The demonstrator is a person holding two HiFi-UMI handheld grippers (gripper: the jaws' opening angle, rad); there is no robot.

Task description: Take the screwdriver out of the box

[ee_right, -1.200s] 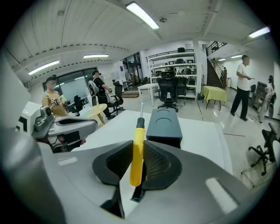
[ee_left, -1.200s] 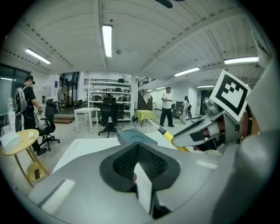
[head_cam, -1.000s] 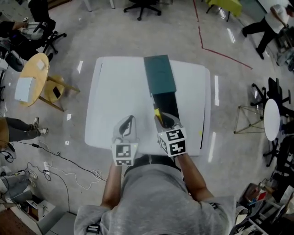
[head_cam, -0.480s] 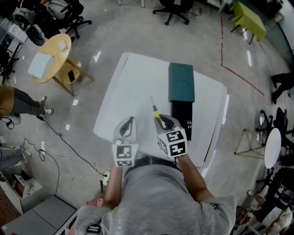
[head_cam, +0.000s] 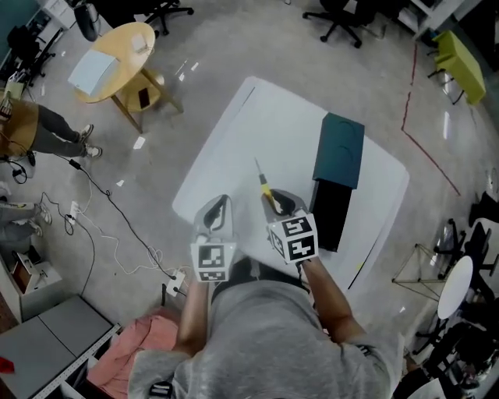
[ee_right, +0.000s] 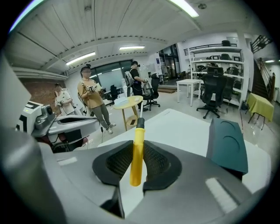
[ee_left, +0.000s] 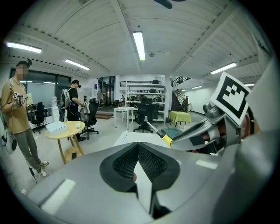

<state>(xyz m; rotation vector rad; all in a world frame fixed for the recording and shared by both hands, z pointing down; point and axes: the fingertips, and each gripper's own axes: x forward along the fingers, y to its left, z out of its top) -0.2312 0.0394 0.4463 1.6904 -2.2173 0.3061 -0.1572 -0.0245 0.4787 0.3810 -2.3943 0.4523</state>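
My right gripper [head_cam: 279,204] is shut on the yellow handle of the screwdriver [head_cam: 266,187], and its thin shaft points away over the white table [head_cam: 265,132]. In the right gripper view the screwdriver handle [ee_right: 137,162] stands clamped between the two black pads. The open black box [head_cam: 331,214] lies right of that gripper, its teal lid [head_cam: 343,148] folded back beyond it. My left gripper [head_cam: 215,215] hovers near the table's front edge, shut and holding nothing; its pads [ee_left: 127,161] meet at the tips.
A round wooden table [head_cam: 117,51] with papers stands far left, where two people [ee_right: 89,94] are standing. Office chairs [head_cam: 343,12] are at the back. Cables [head_cam: 117,234] run over the floor on the left. A folding stand [head_cam: 417,273] is to the right.
Both grippers have swung left together. The right one has carried the screwdriver from over the black box to above bare table beside it. The whole scene has rotated in the head view.
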